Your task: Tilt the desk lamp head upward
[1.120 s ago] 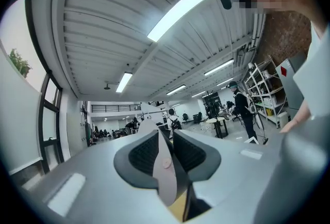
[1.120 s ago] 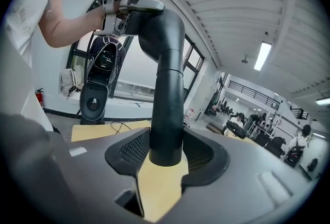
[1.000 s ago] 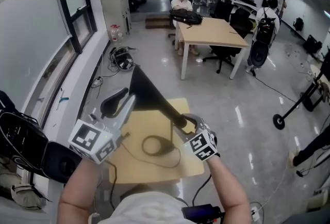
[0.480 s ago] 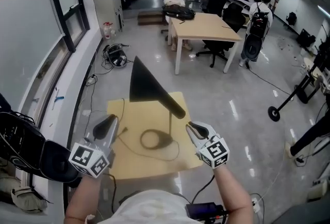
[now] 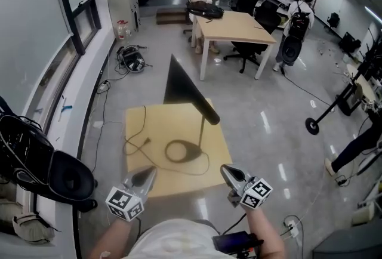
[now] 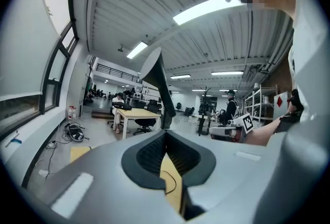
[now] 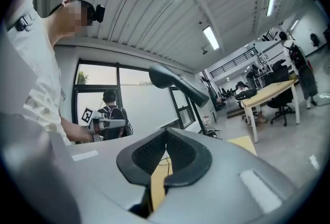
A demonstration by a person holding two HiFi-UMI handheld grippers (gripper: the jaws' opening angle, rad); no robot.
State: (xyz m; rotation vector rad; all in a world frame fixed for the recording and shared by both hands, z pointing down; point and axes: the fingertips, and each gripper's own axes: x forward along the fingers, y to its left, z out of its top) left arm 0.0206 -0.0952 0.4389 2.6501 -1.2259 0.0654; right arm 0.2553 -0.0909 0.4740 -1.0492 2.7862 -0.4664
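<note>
A black desk lamp stands on a small wooden table [image 5: 137,126]. Its cone-shaped head [image 5: 182,88] is tilted up on a thin stem above the ring base [image 5: 182,151]. My left gripper [image 5: 149,172] and right gripper [image 5: 226,170] hover at the table's near edge, well short of the lamp and touching nothing. Both are shut and empty. In the left gripper view the lamp head [image 6: 155,70] rises beyond the shut left gripper [image 6: 166,133]. The right gripper view shows the head [image 7: 175,82] above the shut right gripper [image 7: 166,132].
The lamp's cable [image 5: 138,145] loops across the table and off its left side. Black bags [image 5: 36,159] lie by the window wall on the left. Farther back are a large wooden desk [image 5: 233,28] with a seated person, office chairs, and a standing person [image 5: 296,22].
Both grippers have drawn back from the lamp toward me and their jaws have shut. The lamp head now stands free, no longer between them.
</note>
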